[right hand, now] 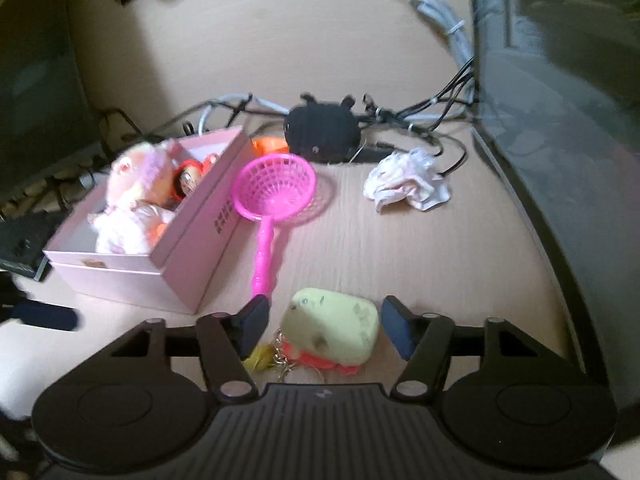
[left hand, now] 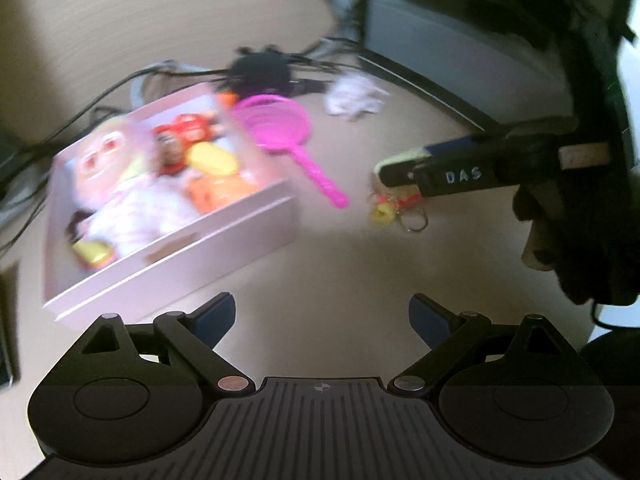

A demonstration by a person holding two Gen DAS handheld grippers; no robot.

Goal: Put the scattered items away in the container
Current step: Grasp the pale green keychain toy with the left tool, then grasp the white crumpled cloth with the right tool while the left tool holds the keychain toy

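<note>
The right gripper (right hand: 323, 328) stands with its jaws spread wide, one finger on either side of a pale green keychain toy (right hand: 334, 330) that lies on the tabletop (right hand: 460, 264); the pads are near the toy but apart from it, so nothing is grasped. Orange and yellow charms and metal rings (right hand: 288, 362) trail from the toy's near side toward the camera. From the left wrist view, the same right gripper (left hand: 390, 168) is seen from the side, low over the charms (left hand: 394, 210), with the green toy showing only as a pale edge at its tip. The left gripper (left hand: 322, 320) is likewise spread open and empty, held over bare tabletop just in front of the pink box (left hand: 224, 236). The pink box (right hand: 188, 240) sits at the left of the table, open-topped, and already contains a pink plush doll (right hand: 132, 200), a small red-hooded figure (right hand: 188, 178), and, as seen in the blurred left view, yellow (left hand: 212, 158) and orange (left hand: 218, 192) items whose kind cannot be determined. A pink plastic sieve (right hand: 276, 188) lies just beside the box's right wall, handle pointing toward the grippers. An orange object (right hand: 270, 145) is partly hidden behind the box's far corner. A crumpled white cloth (right hand: 406, 180) lies well to the right of the sieve. Behind them sits a black device (right hand: 322, 132) with a tangle of cables (right hand: 432, 116).
</note>
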